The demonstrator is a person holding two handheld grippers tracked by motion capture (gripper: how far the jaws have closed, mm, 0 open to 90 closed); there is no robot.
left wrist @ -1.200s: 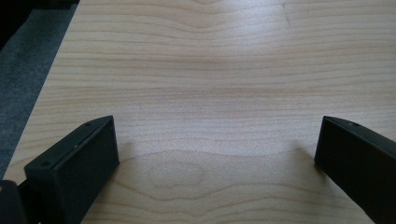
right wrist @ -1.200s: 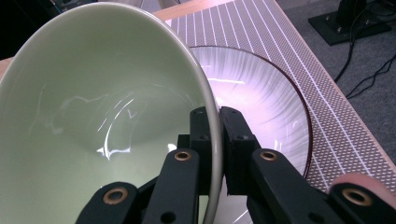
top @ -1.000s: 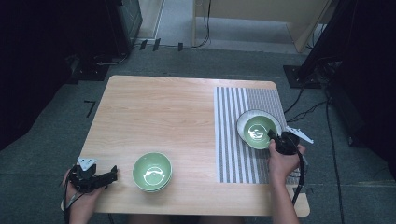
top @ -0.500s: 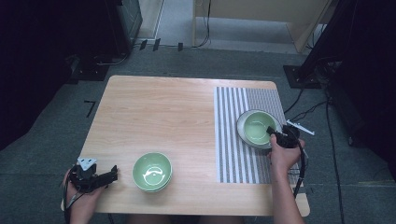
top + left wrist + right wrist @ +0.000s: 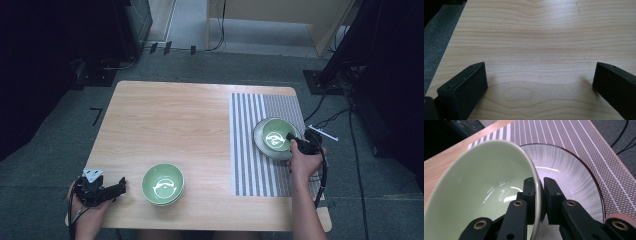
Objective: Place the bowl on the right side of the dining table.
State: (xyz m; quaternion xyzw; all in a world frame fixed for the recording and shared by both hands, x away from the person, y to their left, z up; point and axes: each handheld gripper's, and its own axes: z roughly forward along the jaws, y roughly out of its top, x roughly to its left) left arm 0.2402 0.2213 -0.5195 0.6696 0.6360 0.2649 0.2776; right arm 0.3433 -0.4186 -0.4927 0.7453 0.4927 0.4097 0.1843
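A green bowl (image 5: pixel 274 135) (image 5: pixel 484 192) sits tilted on a white plate (image 5: pixel 262 146) (image 5: pixel 574 182) on the striped mat (image 5: pixel 250 165). My right gripper (image 5: pixel 292 145) (image 5: pixel 541 195) is shut on this bowl's rim, one jaw inside and one outside. A second green bowl (image 5: pixel 163 183) stands near the table's front edge, left of centre. My left gripper (image 5: pixel 120 186) (image 5: pixel 540 80) rests open at the front left corner, left of that bowl, with bare wood between its jaws.
The wooden table (image 5: pixel 170 125) has wide free room across its middle and back. The grey striped mat (image 5: pixel 579 135) covers the right side. Cables (image 5: pixel 330 112) and dark stands lie on the floor to the right.
The right gripper and the bowl it holds have shifted slightly left and the bowl has tilted on the plate. The left gripper has stayed put.
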